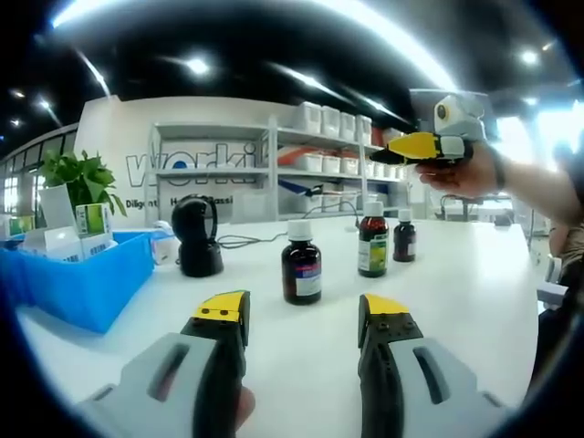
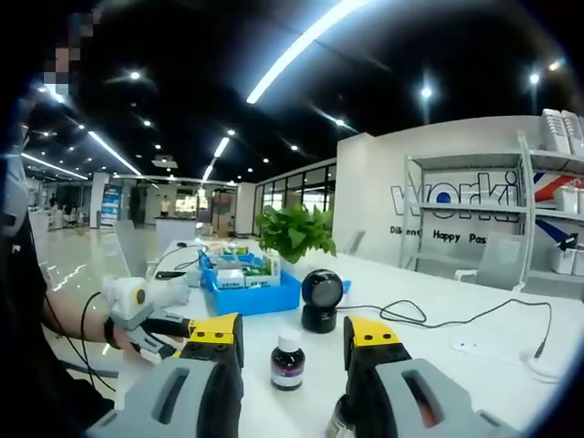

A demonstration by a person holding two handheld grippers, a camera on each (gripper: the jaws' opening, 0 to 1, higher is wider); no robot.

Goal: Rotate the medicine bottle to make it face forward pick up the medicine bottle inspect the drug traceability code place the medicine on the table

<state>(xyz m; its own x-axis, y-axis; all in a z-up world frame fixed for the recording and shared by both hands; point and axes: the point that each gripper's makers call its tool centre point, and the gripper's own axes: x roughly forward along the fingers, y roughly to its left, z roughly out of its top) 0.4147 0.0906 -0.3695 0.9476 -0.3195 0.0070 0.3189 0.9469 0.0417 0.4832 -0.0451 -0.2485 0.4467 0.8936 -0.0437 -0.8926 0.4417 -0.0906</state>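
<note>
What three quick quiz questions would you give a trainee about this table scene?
1. In the left gripper view, how many dark brown glass bottles with white caps stand on the white table?
2. True or false: in that view, the blue plastic bin sits left of the bottles.
3. The left gripper is: A) open, its fingers apart and holding nothing; B) shut on a bottle; C) shut on the bin.

Key: 1. three; 2. true; 3. A
</note>
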